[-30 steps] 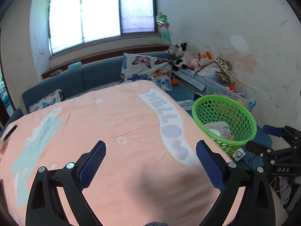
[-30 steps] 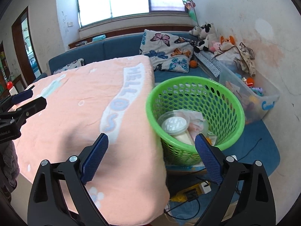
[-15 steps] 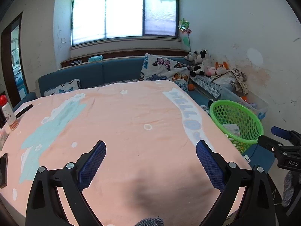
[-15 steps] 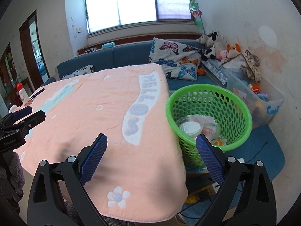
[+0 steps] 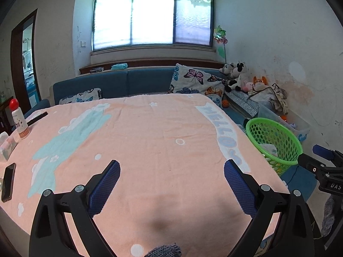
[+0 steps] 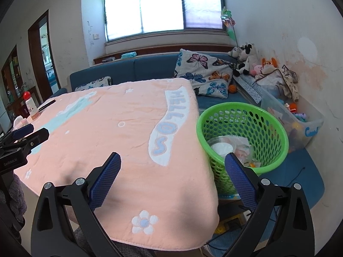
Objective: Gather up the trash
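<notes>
Left gripper (image 5: 171, 184) released, jaws wide, nothing between them; it has pulled back and up over the last second, so far more of the bench (image 5: 150, 132) with its peach "HELLO" blanket shows now than before. Far left edge of the bench carries a phone (image 5: 7, 182), a red-capped bottle (image 5: 19, 120) and a dark stick-like item (image 5: 37, 115) — new in view, none of it obviously trash from here. Middle of the blanket shows no loose litter.

Right gripper (image 6: 172, 171) also released and empty; it has backed off too, from nearly over the green basket (image 6: 276, 165) to a spot above the bench's near corner. The basket sits on the floor just beside the bench's right edge and holds the trash: a clear lidded cup (image 6: 221, 147) and crumpled wrappers (image 6: 242, 147).

Read: both grippers retreating empty with trash in the basket suggests the drop is done and collection is at or near its end. Only doubt is the clutter at far left, too small to judge.
</notes>
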`<control>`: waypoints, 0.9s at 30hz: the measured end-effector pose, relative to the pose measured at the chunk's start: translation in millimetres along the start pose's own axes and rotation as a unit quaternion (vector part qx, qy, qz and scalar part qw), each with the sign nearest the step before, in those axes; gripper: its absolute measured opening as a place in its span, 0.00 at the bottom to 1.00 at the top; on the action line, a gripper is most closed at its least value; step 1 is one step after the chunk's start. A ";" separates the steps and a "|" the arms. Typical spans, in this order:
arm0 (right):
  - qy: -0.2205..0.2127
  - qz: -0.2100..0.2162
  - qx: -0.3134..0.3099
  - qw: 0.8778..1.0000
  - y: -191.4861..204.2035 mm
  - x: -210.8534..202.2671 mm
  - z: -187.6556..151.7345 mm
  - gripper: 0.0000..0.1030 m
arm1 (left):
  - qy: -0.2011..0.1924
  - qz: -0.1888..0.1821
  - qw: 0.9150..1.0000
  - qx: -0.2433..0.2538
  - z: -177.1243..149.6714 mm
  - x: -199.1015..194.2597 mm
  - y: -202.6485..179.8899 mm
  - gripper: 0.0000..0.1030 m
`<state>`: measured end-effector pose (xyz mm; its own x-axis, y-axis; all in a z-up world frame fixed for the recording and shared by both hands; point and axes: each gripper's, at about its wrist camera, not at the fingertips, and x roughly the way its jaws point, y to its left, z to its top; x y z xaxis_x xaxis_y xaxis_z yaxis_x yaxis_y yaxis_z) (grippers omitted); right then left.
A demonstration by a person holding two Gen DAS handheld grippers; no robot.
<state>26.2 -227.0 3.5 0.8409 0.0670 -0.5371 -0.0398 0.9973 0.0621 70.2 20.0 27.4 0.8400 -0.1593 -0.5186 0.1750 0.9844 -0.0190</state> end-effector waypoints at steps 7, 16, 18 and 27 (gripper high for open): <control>-0.003 0.003 -0.002 1.000 3.9 -3.3 -0.3 0.94 | -0.002 0.006 1.000 -0.005 -1.0 -3.5 5.2 0.92; -0.004 0.007 -0.004 1.000 7.8 -4.1 0.0 0.94 | -0.003 0.007 1.000 -0.013 -2.6 -5.7 9.4 0.92; -0.004 0.006 -0.005 1.000 8.3 -4.2 0.2 0.94 | -0.002 0.007 1.000 -0.015 -3.6 -5.5 10.8 0.92; -0.003 0.008 -0.003 1.000 10.9 -4.6 -0.6 0.95 | -0.002 0.007 1.000 -0.021 -4.5 -5.9 16.1 0.92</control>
<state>21.6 -216.4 6.1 0.8428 0.0831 -0.5318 -0.0568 0.9962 0.0657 65.8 37.2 26.3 0.8443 -0.1459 -0.5156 0.1412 0.9888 -0.0486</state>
